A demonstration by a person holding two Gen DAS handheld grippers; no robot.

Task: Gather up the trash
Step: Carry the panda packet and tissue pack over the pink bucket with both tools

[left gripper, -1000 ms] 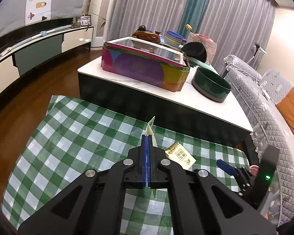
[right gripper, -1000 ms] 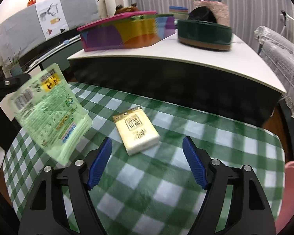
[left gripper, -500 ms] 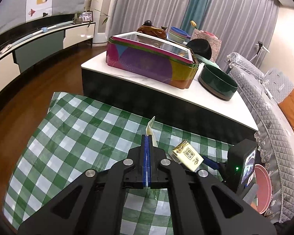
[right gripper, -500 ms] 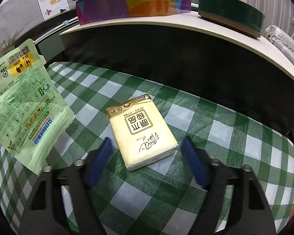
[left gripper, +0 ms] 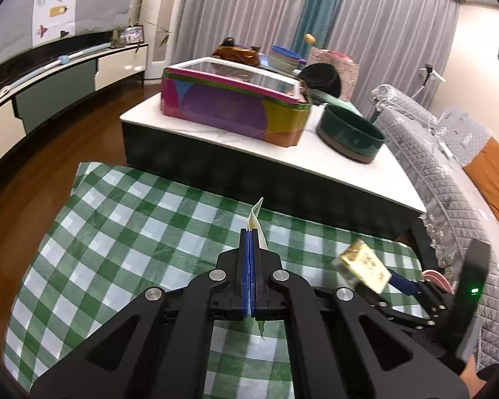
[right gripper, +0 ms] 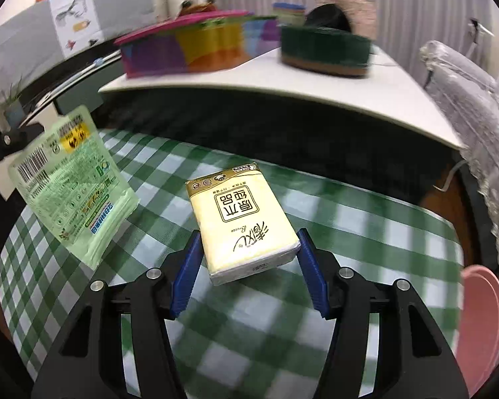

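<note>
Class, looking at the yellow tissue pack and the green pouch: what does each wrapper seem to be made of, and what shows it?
Yellow tissue pack: soft plastic film, probably; slightly glossy, with a folded end seam.
Green pouch: thin, translucent plastic film; flat, printed with a barcode and sealed edges.

We count one yellow tissue pack, one green wet-wipe pouch, one green checked cloth, one multicoloured tin box, one dark green round tin, one pink bin, and two grippers.

colourful tin | green round tin beside it | white tabletop
</note>
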